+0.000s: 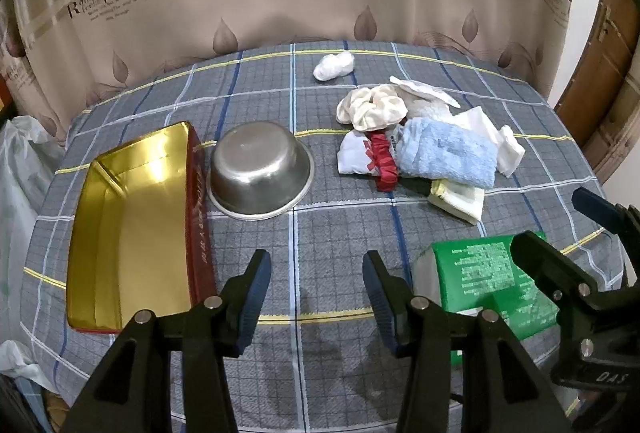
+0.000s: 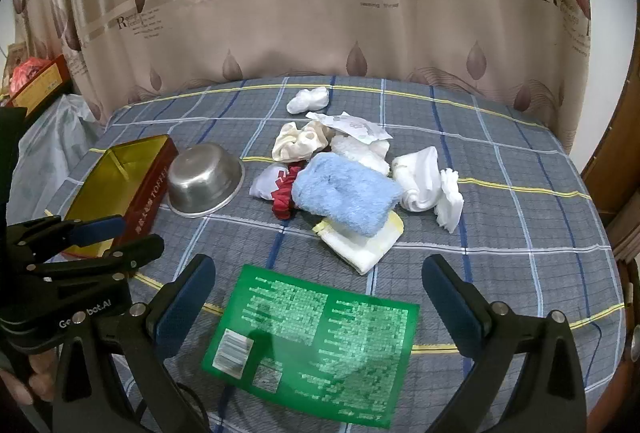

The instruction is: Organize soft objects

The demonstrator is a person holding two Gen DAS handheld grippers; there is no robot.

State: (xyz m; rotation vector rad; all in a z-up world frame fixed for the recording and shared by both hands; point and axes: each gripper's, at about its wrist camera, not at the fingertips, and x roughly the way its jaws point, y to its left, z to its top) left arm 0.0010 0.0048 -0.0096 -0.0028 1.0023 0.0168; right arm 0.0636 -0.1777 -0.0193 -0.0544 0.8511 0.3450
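Both claws hang released and empty over the desk (image 1: 320,241): left claw (image 1: 316,293) at bottom centre, right claw (image 2: 318,309) over a green packet (image 2: 316,345). The soft pile (image 2: 344,193) lies mid-frame, right of the bowl (image 2: 206,179) and tin (image 2: 120,189).

The steel bowl (image 1: 260,171) is looking brushed and dull-shiny, the tin box (image 1: 132,221) is gleaming mirror-gold inside. The blue towel (image 2: 344,199) is looking fluffy terry, the red scrunchie (image 1: 385,163) satiny. The checked cloth (image 1: 328,241) covering the bench is looking matt woven; the green packet (image 2: 320,333) is shining like glossy plastic.
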